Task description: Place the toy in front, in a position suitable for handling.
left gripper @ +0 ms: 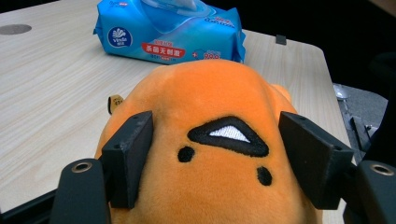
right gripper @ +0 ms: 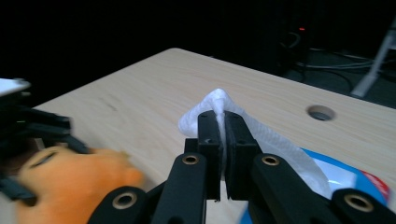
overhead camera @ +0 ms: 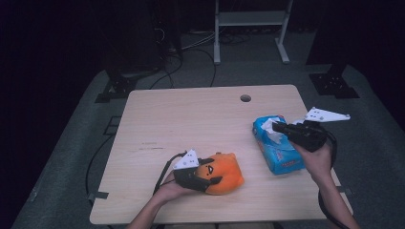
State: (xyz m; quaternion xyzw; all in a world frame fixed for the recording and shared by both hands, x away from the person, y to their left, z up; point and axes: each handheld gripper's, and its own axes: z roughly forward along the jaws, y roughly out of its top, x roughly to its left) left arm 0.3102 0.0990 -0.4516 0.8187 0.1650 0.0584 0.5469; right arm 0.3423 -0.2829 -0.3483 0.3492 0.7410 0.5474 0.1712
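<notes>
An orange plush toy [overhead camera: 223, 172] with a stitched black face lies near the table's front edge. My left gripper [overhead camera: 206, 177] is shut on it, one black pad pressing each side of its head [left gripper: 210, 140]. At the right lies a blue pack of wet wipes [overhead camera: 278, 149], which also lies beyond the plush in the left gripper view [left gripper: 173, 32]. My right gripper [overhead camera: 278, 128] hovers over the pack's far end, shut on a white tissue [right gripper: 219, 105] that rises out of the pack [right gripper: 345, 179] and peaks above the pinched jaws.
The light wooden table [overhead camera: 191, 119] has a round cable hole [overhead camera: 245, 98] near its far edge. A white metal frame [overhead camera: 250, 24] and cables stand on the dark floor beyond. The orange plush [right gripper: 70, 182] sits blurred at the lower left of the right gripper view.
</notes>
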